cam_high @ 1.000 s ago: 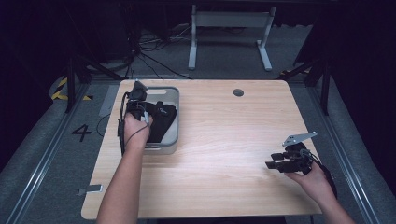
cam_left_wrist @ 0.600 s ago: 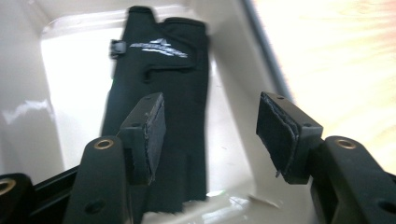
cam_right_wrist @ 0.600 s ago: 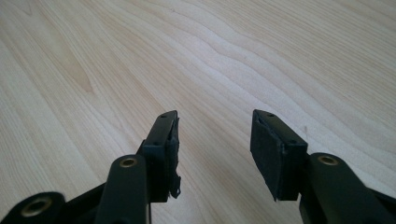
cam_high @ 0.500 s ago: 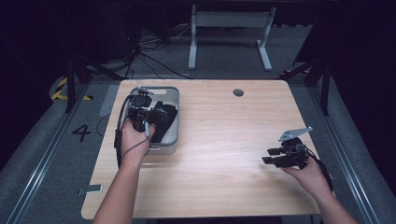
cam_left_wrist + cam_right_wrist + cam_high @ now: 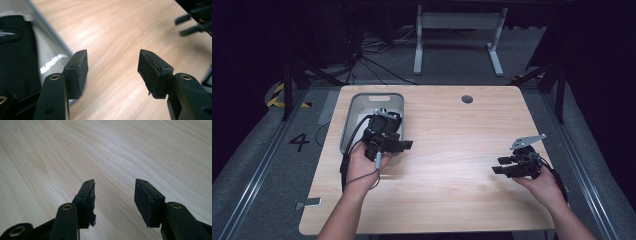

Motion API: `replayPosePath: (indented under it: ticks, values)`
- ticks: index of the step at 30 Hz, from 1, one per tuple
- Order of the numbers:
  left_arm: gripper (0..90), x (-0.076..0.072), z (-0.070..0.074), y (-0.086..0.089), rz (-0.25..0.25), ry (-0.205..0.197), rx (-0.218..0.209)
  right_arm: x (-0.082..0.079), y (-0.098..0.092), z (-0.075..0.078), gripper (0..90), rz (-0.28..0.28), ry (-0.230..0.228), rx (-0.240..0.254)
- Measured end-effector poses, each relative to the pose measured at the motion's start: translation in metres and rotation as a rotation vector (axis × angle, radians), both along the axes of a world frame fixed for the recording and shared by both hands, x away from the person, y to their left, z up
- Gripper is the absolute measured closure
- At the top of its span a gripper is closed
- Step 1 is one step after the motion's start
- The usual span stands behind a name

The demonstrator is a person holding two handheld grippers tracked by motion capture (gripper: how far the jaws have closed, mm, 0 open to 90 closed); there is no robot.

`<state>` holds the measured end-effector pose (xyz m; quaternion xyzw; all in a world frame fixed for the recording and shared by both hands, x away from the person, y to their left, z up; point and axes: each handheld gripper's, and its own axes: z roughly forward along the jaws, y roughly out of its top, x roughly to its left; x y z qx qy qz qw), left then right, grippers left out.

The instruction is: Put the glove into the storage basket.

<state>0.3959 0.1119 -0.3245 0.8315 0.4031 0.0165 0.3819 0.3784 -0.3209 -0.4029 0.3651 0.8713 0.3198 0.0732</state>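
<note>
Left gripper (image 5: 112, 71): jaws spread wide, nothing between them, poised at the near rim of the grey bin (image 5: 353, 107); in the left gripper view the bin wall lies just outside the left-hand jaw.
Black item (image 5: 15, 50): lies inside the bin, beyond the wall and off to the side of the left-hand jaw, not between the pads; what it is cannot be told.
Right gripper (image 5: 113, 195): jaws released and empty, hovering over bare wooden table (image 5: 452, 150), well apart from the bin.
Step in hand: judged to be a reach into the bin for the black item.
Doing it well: swing the left jaws over the wall so the item sits squarely between the pads, clear the rim before closing, and clench only once both pads flank it.
Risk: closing now would likely catch the bin wall.
</note>
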Motion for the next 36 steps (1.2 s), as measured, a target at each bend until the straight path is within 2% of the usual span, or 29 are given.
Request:
replayPosePath:
  ticks: [2,6,7,8,10,13,15,16,23,25,27,28,29,31,32,34,35,36]
  values:
    - [41.9,-0.003,-0.001,-0.002,-0.013,-0.007,0.006,0.000,0.000,0.000,51.3,0.000,-0.002,0.000]
    - [41.4,-0.015,-0.008,-0.011,-0.075,-0.016,0.007,-0.003,-0.004,0.000,51.0,-0.008,0.001,0.005]
    - [41.0,-0.015,-0.008,-0.011,-0.075,-0.016,0.007,-0.003,-0.005,-0.001,50.9,-0.008,-0.002,0.006]
    - [40.5,-0.018,-0.014,-0.013,-0.100,-0.009,0.016,-0.004,-0.005,-0.001,50.7,-0.007,-0.002,0.007]
    - [39.5,-0.018,-0.018,-0.014,-0.113,0.001,0.023,-0.005,-0.006,-0.001,50.4,-0.005,-0.004,0.009]
    - [39.1,-0.024,-0.032,-0.012,-0.142,-0.020,0.034,-0.006,-0.006,-0.001,50.0,0.004,-0.012,0.011]
    - [38.9,-0.027,-0.035,-0.011,-0.145,-0.030,0.030,-0.007,-0.005,-0.002,49.8,0.013,-0.016,0.013]
    - [38.9,-0.031,-0.042,-0.008,-0.145,-0.040,0.025,-0.007,-0.005,-0.002,49.8,0.015,-0.020,0.012]
    - [38.7,-0.042,-0.062,-0.006,-0.161,-0.067,0.046,-0.008,-0.006,-0.004,49.2,0.025,-0.030,0.020]
    - [38.7,-0.047,-0.069,-0.007,-0.174,-0.082,0.058,-0.008,-0.007,-0.007,48.4,0.049,-0.039,0.025]
    - [38.9,-0.049,-0.071,-0.007,-0.170,-0.090,0.058,-0.008,-0.007,-0.008,48.4,0.055,-0.040,0.019]
    - [39.1,-0.052,-0.075,-0.007,-0.163,-0.097,0.058,-0.007,-0.007,-0.011,48.3,0.075,-0.048,0.017]
    - [39.4,-0.052,-0.075,-0.007,-0.163,-0.097,0.058,-0.007,-0.007,-0.011,48.3,0.075,-0.048,0.017]
    - [39.7,-0.054,-0.083,-0.007,-0.130,-0.099,0.063,-0.008,-0.006,-0.014,48.3,0.095,-0.055,0.017]
    - [40.2,-0.056,-0.094,-0.008,-0.103,-0.084,0.098,-0.008,-0.006,-0.017,48.3,0.112,-0.062,0.011]
    - [40.9,-0.057,-0.103,-0.010,-0.103,-0.048,0.109,-0.008,-0.005,-0.019,48.3,0.116,-0.053,0.009]
    - [41.0,-0.058,-0.108,-0.011,-0.104,-0.043,0.130,-0.008,-0.005,-0.020,48.3,0.121,-0.057,0.011]
    - [41.5,-0.058,-0.108,-0.011,-0.104,-0.043,0.130,-0.008,-0.005,-0.020,48.3,0.121,-0.057,0.011]
